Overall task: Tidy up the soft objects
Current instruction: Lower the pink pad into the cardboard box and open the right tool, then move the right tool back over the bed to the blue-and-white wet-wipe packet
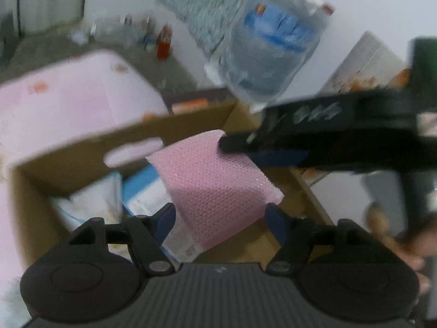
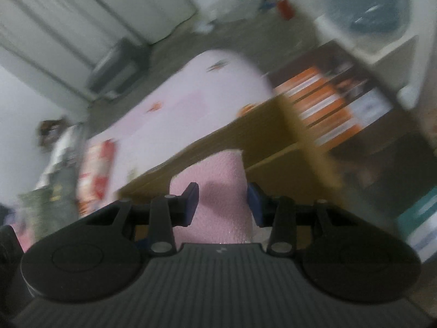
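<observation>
In the left wrist view, the left gripper fills the bottom of the frame, its jaws apart with a gap on either side of the pink foam block that sits between them; its pads do not press on the block. The block lies tilted in the middle of the frame, inside the open cardboard box, resting on a white pack and a blue-edged packet at the lower left of the box. From the right edge the right gripper reaches in sideways, its tip touching the block's upper right corner; a hand shows blurred at the lower right. Whether it grips the block there is not clear. In the right wrist view, the right gripper has its jaws partly apart with the pink foam block between them, the right pad against its edge and the left pad on its face, though blur makes the contact uncertain. Behind the box, at the upper left, lies a pale pink sheet. Above centre, a clear bag with blue contents hangs blurred, and a red bottle stands far back.
</observation>
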Demonstrator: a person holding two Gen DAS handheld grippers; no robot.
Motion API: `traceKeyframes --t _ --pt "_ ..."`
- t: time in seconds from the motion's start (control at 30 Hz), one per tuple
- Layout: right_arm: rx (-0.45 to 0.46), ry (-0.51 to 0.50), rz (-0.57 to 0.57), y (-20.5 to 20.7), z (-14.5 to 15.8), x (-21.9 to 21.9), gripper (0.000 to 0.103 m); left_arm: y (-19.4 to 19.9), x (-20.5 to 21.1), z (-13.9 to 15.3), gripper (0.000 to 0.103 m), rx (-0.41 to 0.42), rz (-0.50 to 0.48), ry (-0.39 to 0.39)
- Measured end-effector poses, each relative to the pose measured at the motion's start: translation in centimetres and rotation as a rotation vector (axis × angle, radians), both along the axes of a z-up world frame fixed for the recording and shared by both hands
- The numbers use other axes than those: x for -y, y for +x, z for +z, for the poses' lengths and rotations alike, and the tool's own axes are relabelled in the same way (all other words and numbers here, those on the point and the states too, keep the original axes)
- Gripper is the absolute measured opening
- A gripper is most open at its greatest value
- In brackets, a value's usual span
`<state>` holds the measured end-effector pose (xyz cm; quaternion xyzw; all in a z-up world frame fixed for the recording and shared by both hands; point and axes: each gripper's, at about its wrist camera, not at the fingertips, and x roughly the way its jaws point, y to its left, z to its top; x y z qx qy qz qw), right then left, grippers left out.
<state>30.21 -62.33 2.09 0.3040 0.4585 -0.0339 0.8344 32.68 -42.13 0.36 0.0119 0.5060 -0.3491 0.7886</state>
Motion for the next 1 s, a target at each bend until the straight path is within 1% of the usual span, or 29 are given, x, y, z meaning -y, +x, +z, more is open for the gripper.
traceKeyframes --t 0.07,0.13,0.2,0.33,0.43,0.53,0.63,0.7,0.83,0.9,1.0 --pt "0.01 -0.035 -0.014 -0.1 -0.2 0.7 0.041 0.7 0.1 -1.4 0.073 -0.048 0.029 0.005" --pt "0.028 -0.037 -0.02 -0.4 -0.5 1.0 0.041 0.9 -0.4 -1.7 0.073 -0.051 0.042 -0.002" --pt "0.041 -0.029 -0.02 -0.9 -0.7 1.2 0.041 1.1 -1.1 -1.3 0.073 -0.037 0.052 0.001" --pt "0.056 -0.012 -0.026 -1.6 -0.2 1.3 0.041 1.2 -3.2 0.5 0.074 -0.006 0.076 -0.014" --pt "0.08 0.013 -0.023 -2.3 0.5 0.7 0.041 0.4 -5.3 2.5 0.076 0.04 0.101 -0.016" --pt "0.088 0.035 -0.013 -3.3 1.2 -0.1 0.042 -0.6 -7.8 4.3 0.076 0.074 0.127 0.001" --pt "0.076 0.056 0.004 -3.9 1.0 -1.1 0.042 -1.8 -10.6 5.8 0.077 0.106 0.152 0.012" --pt "0.069 0.059 0.019 -4.2 0.8 -1.9 0.042 -2.9 -12.9 6.5 0.08 0.122 0.178 0.01" --pt "0.038 0.072 0.037 -3.8 -0.6 -3.2 0.043 -5.2 -17.6 7.2 0.081 0.149 0.247 0.019" --pt "0.009 0.103 0.035 -2.9 -2.1 -3.8 0.043 -6.4 -19.9 7.2 0.081 0.162 0.273 0.027" --pt "-0.031 0.115 0.026 -1.3 -4.4 -4.8 0.043 -8.1 -23.4 7.3 0.081 0.182 0.333 0.045"
